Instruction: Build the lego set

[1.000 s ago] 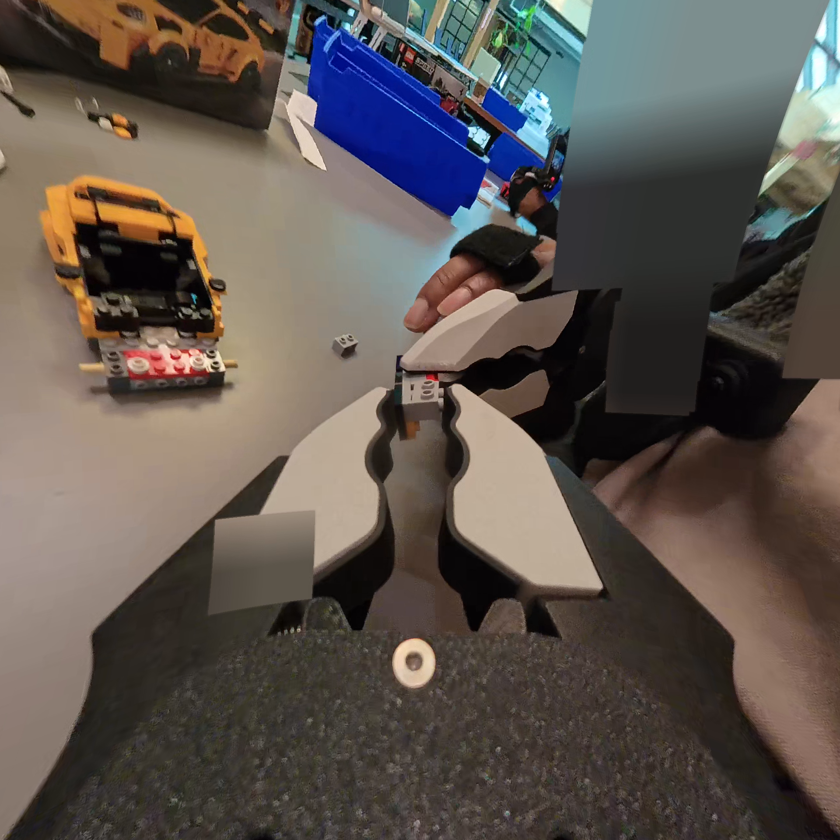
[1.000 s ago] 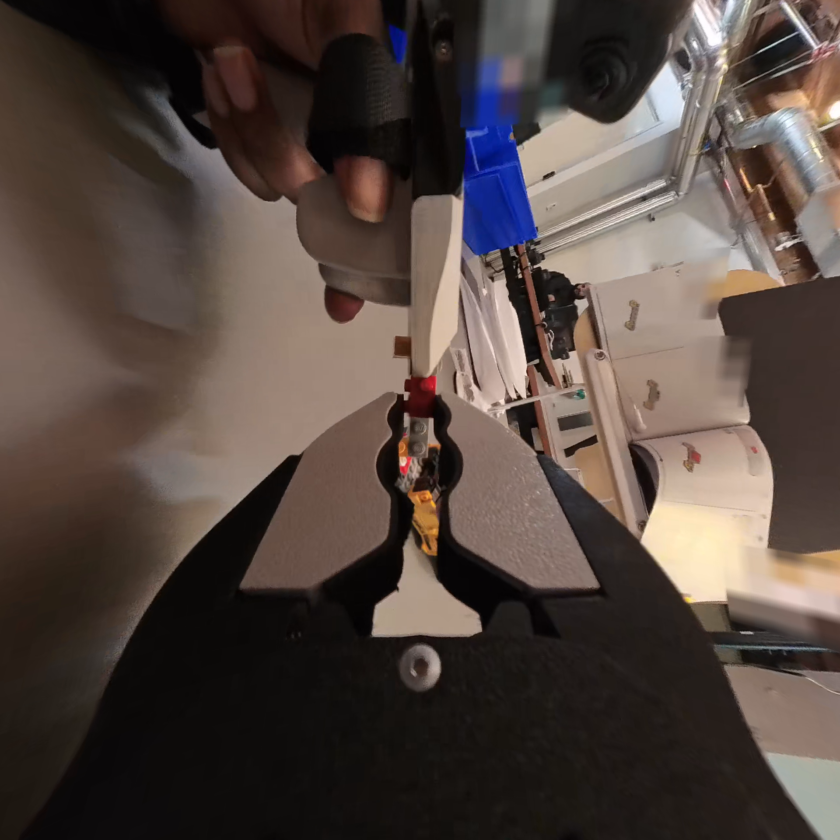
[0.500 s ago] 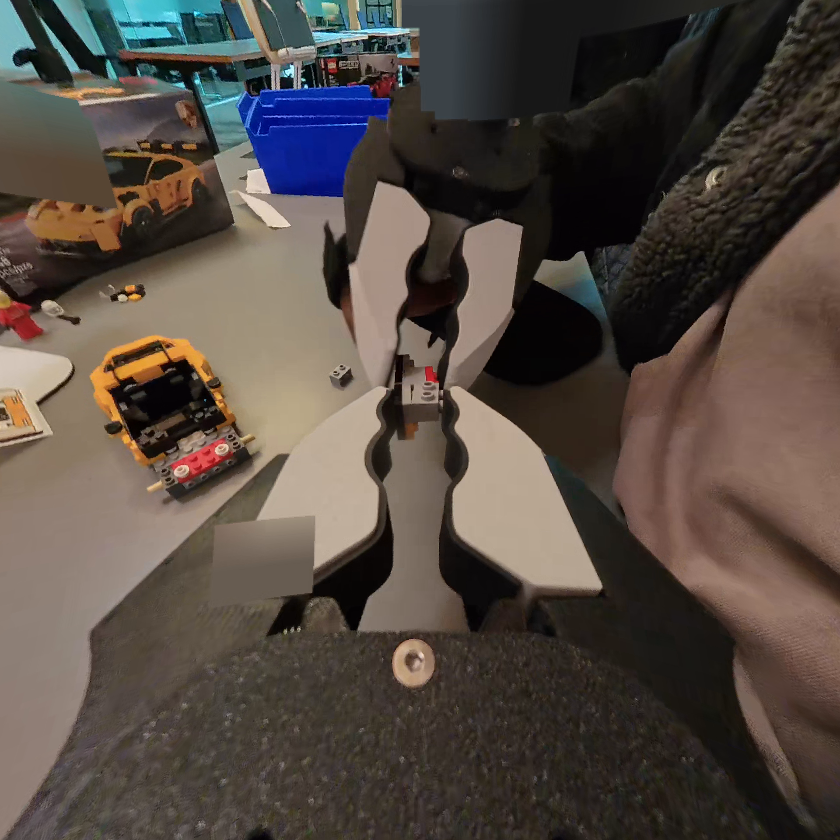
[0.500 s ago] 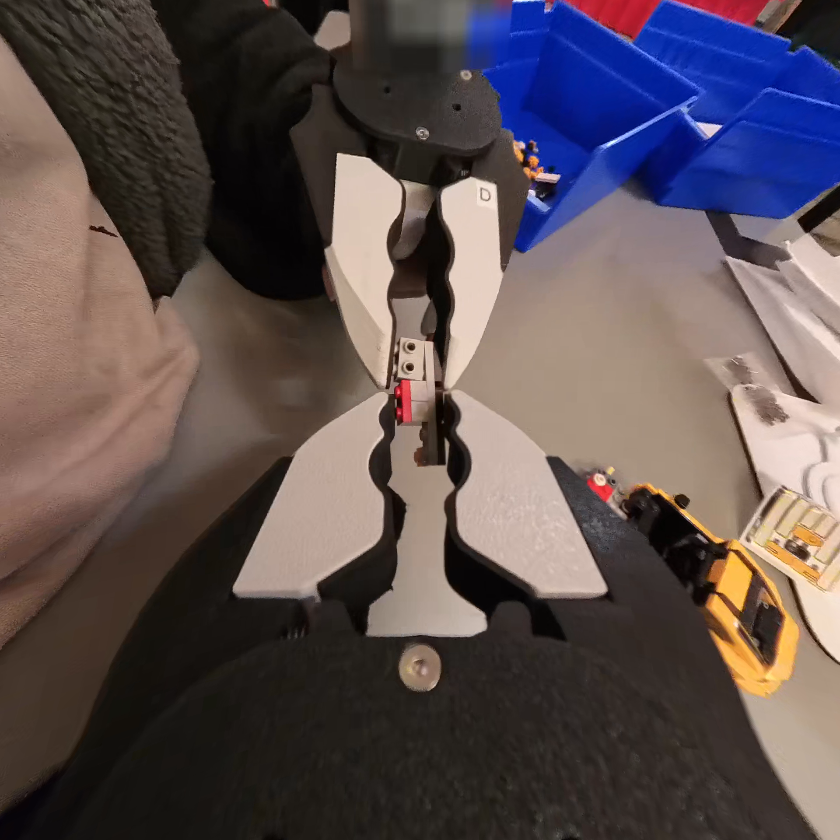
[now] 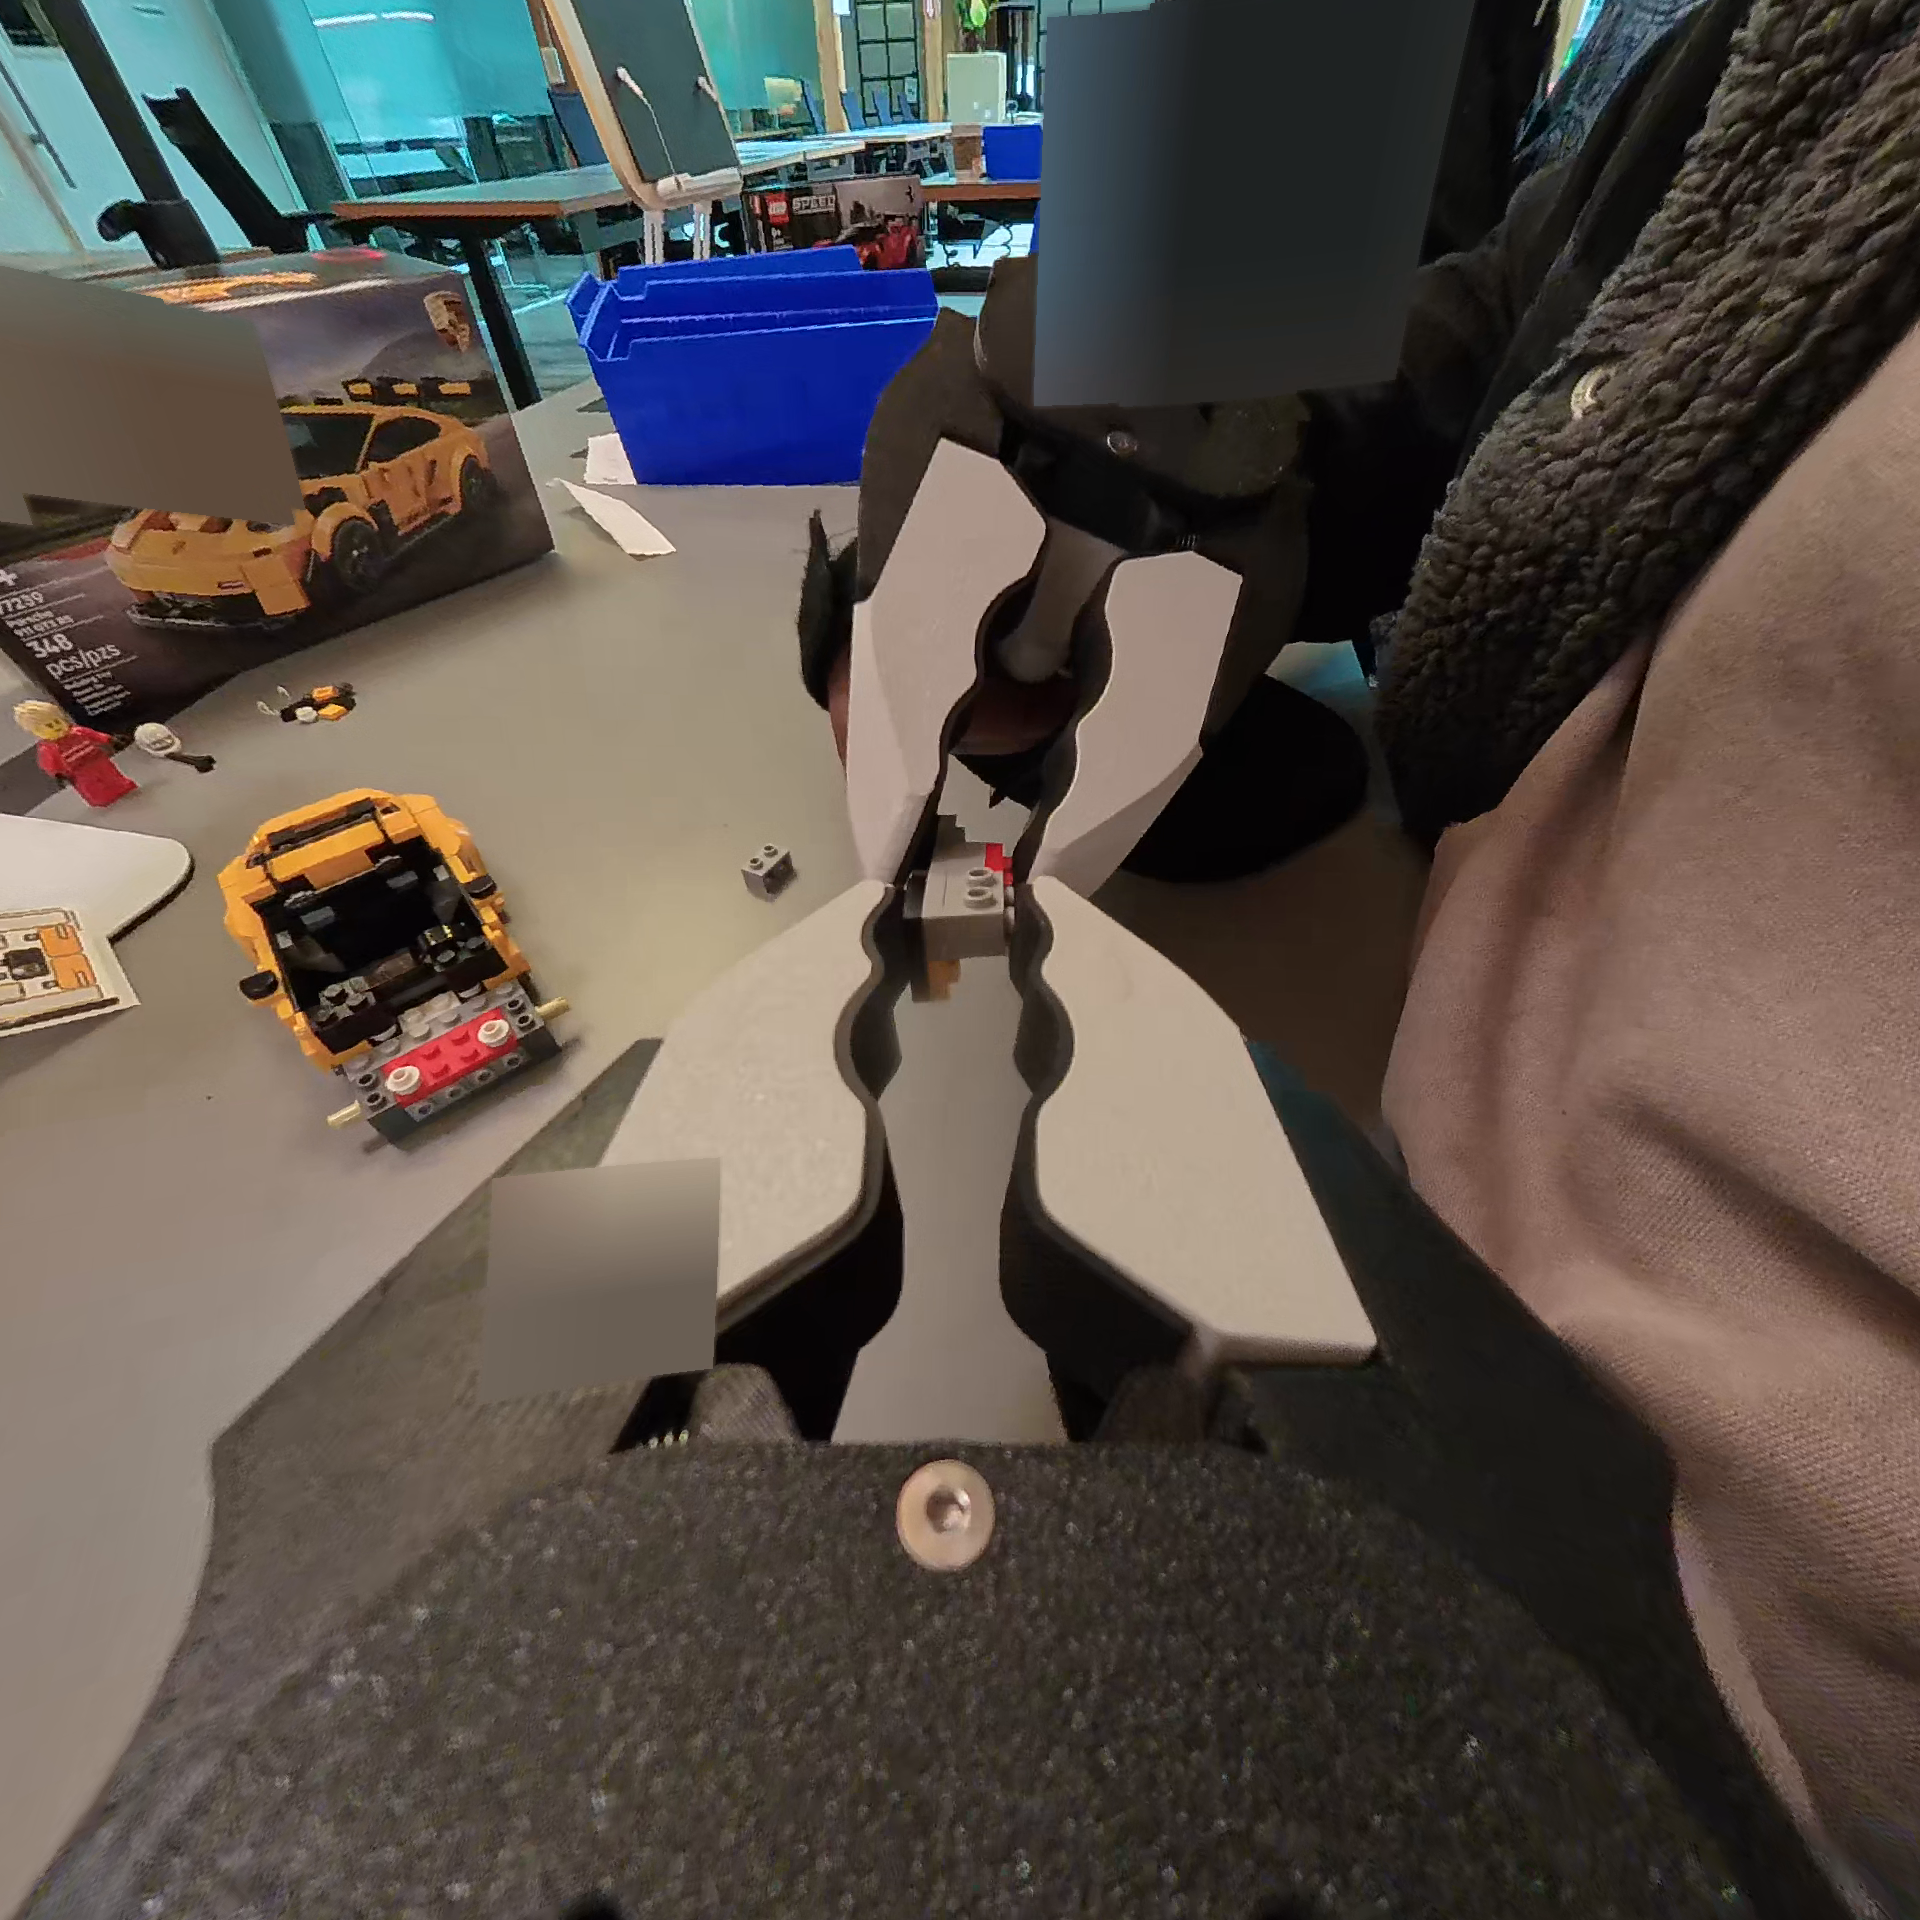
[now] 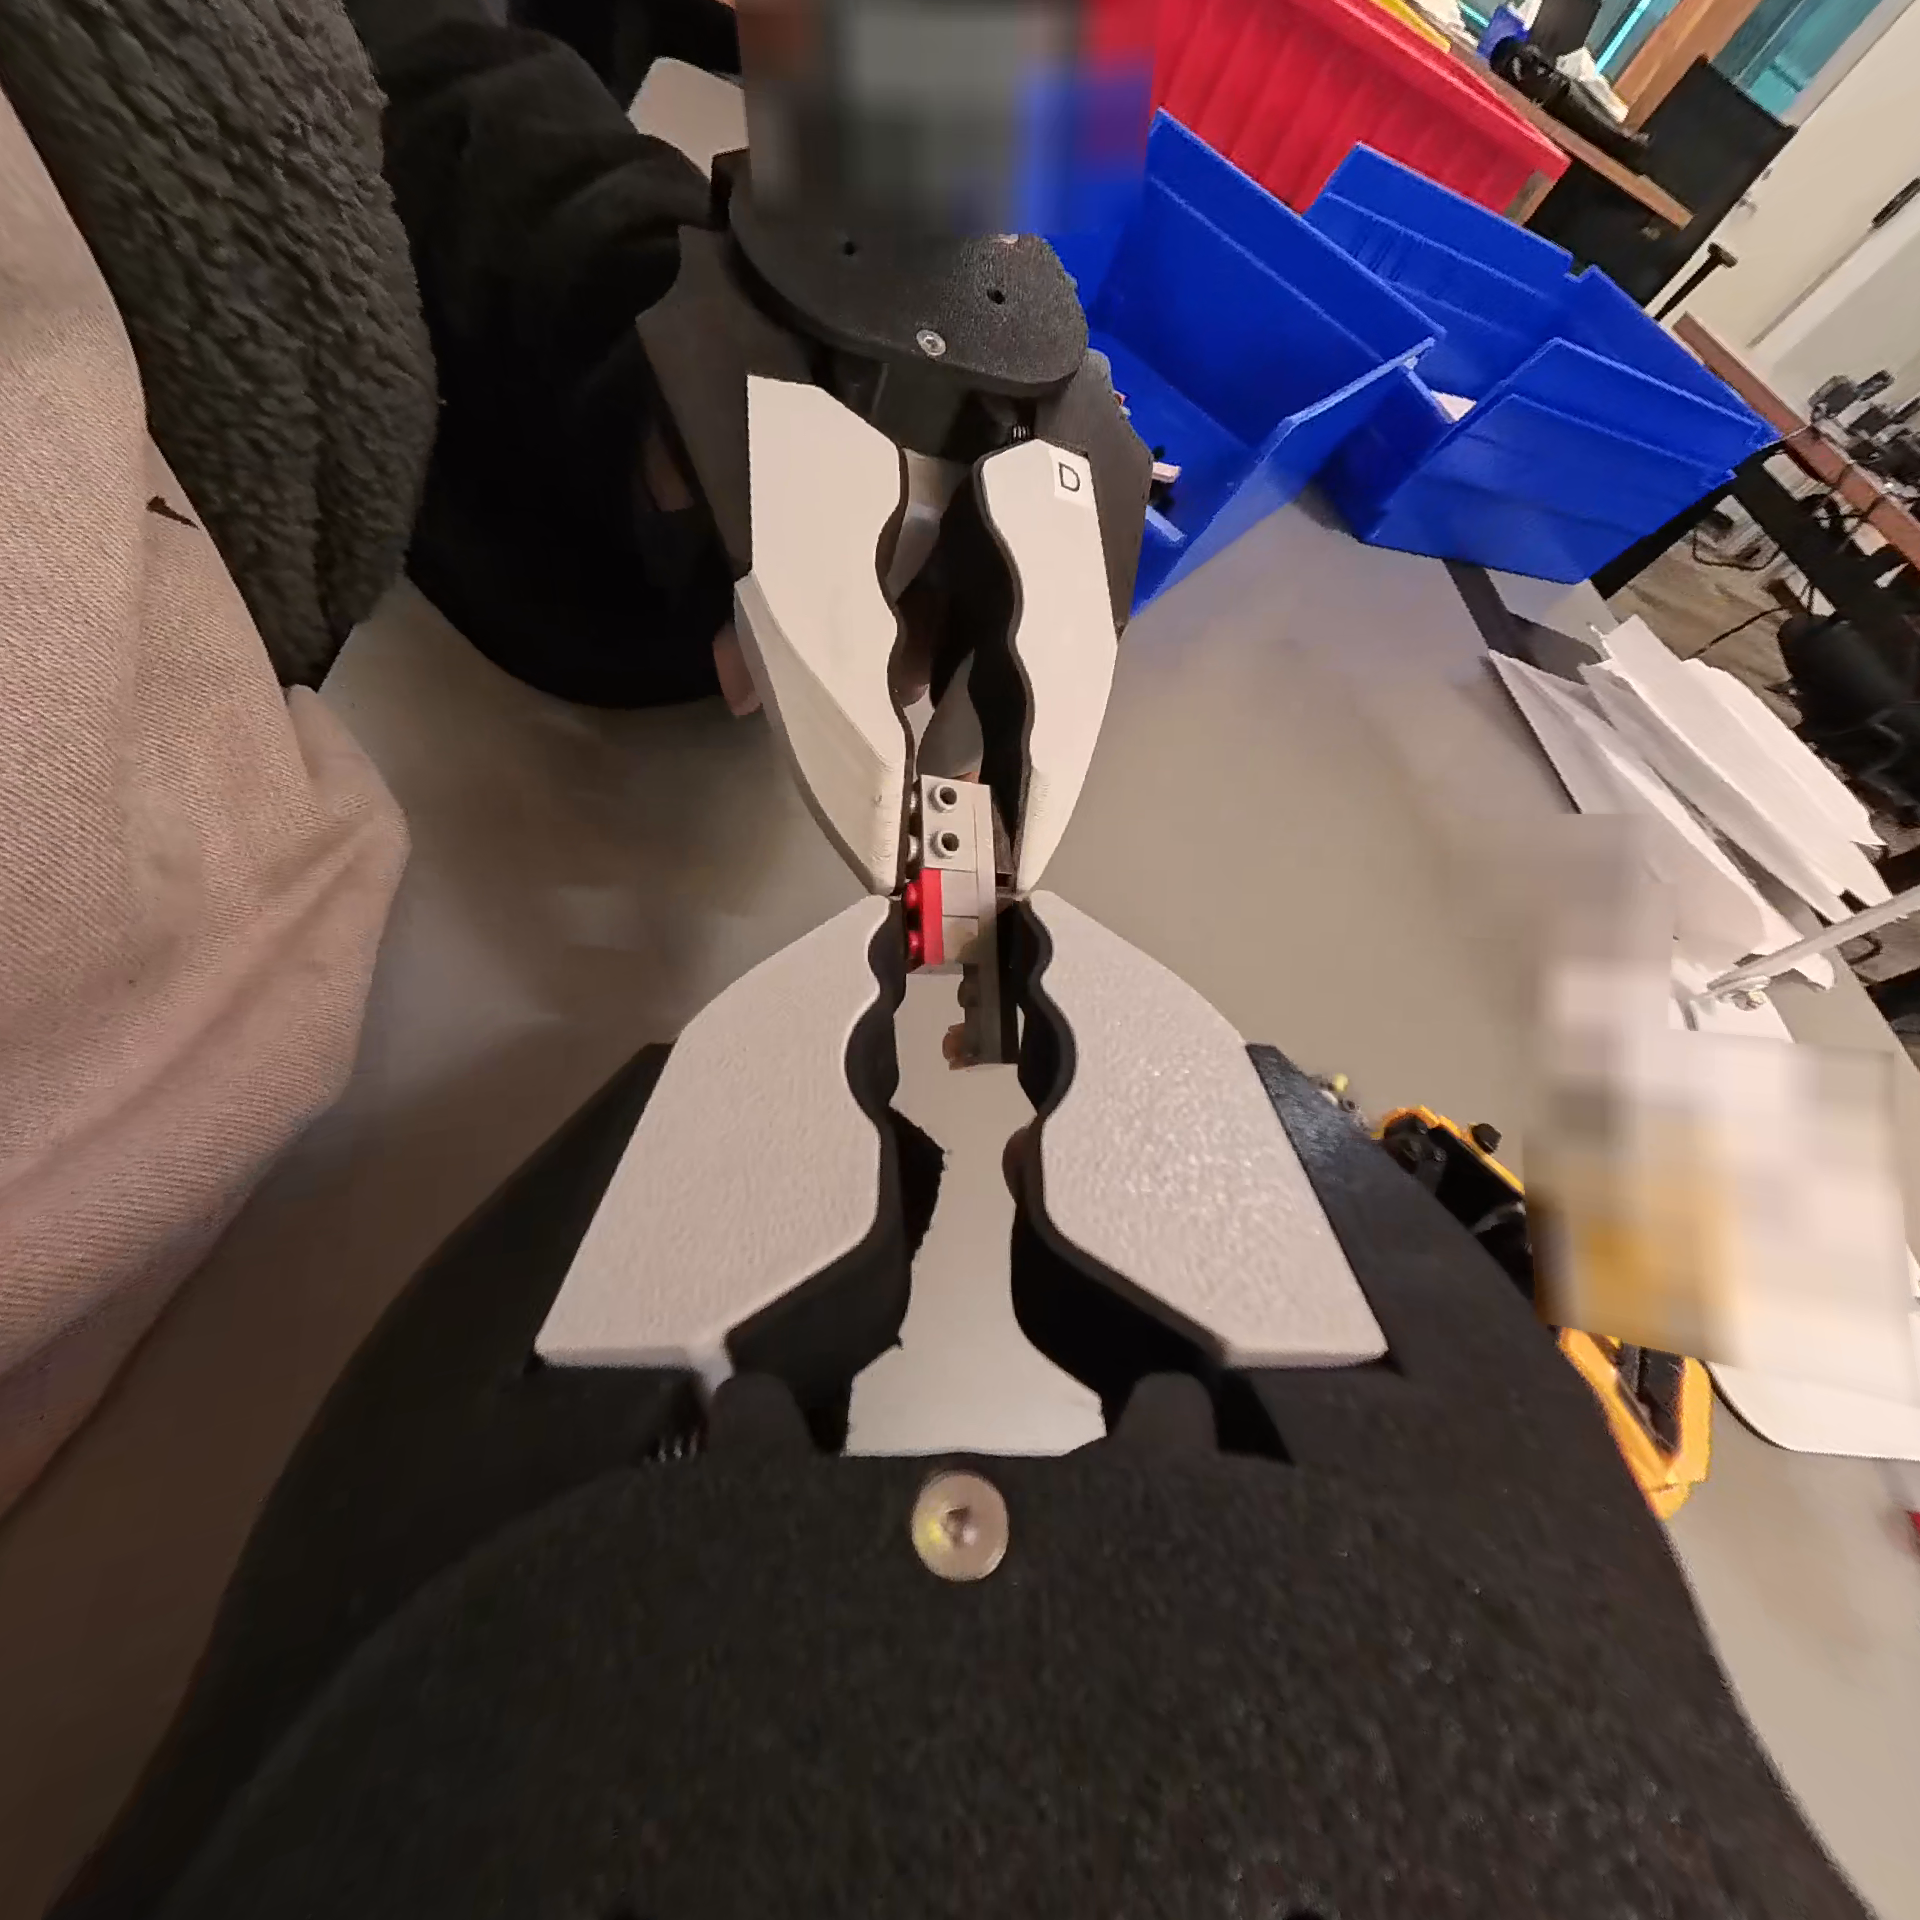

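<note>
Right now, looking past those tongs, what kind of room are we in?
Probably an open office or lab workspace used as a building station. A grey table holds a half-built yellow toy car and its picture box; blue parts bins stand at the table's back, and more desks stand behind.

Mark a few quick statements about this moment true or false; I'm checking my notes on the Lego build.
1. Both grippers, left gripper and right gripper, pinch the same small brick assembly. True.
2. The yellow car is held off the table. False: it sits on the grey table.
3. A loose grey brick lies between car and grippers. True.
4. The blue bins are stacked on the car's box. False: they stand on the table.
</note>
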`<state>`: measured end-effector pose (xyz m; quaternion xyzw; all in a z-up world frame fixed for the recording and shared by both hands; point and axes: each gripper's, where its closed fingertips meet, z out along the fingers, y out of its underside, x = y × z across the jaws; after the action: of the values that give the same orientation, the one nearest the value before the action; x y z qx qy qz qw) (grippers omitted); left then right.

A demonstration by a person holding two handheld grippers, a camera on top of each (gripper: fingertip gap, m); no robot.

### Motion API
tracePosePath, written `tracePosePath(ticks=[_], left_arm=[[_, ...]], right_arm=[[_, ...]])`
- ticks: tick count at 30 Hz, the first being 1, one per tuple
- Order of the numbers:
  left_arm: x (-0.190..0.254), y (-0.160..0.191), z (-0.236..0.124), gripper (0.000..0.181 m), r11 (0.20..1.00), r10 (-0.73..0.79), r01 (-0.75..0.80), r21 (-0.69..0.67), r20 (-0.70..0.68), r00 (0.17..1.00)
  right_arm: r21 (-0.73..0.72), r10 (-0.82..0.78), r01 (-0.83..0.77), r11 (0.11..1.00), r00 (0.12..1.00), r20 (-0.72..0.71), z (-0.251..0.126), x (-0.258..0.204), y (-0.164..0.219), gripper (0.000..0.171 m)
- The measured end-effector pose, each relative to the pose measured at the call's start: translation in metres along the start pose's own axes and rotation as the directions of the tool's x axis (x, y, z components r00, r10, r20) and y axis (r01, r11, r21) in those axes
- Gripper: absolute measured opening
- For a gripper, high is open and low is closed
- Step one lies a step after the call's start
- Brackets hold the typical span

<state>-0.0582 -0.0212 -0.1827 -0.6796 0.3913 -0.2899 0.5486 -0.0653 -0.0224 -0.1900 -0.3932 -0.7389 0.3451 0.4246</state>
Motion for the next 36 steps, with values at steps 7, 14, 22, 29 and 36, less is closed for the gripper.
tracePosePath(ticks=[7, 14, 22, 29, 36], left_arm=[[0.0, 0.002, 0.001, 0.019, 1.0, -0.016, 0.016, -0.018, -0.005, 1.0], [0.005, -0.002, -0.005, 0.019, 0.999, 0.006, -0.007, -0.034, -0.03, 1.0], [0.005, 0.003, -0.004, 0.018, 0.998, 0.015, -0.017, -0.062, -0.03, 0.999], [0.004, 0.006, -0.003, 0.023, 0.994, -0.103, 0.1, -0.044, -0.061, 0.993], [0.0, 0.013, -0.005, 0.019, 0.989, -0.129, 0.126, -0.077, -0.042, 0.991]], right_arm=[[-0.005, 0.017, -0.017, 1.0, 1.0, -0.002, 0.001, 0.0, 0.004, 0.019], [0.007, -0.041, 0.041, 0.999, 0.999, -0.002, 0.0, -0.001, -0.002, 0.019], [-0.014, -0.035, 0.035, 0.999, 0.999, -0.007, 0.003, -0.003, 0.001, 0.019], [-0.07, 0.015, -0.014, 0.997, 1.0, 0.012, 0.007, 0.0, 0.007, 0.019], [-0.121, 0.033, -0.028, 0.992, 0.999, 0.041, 0.014, -0.003, 0.011, 0.019]])
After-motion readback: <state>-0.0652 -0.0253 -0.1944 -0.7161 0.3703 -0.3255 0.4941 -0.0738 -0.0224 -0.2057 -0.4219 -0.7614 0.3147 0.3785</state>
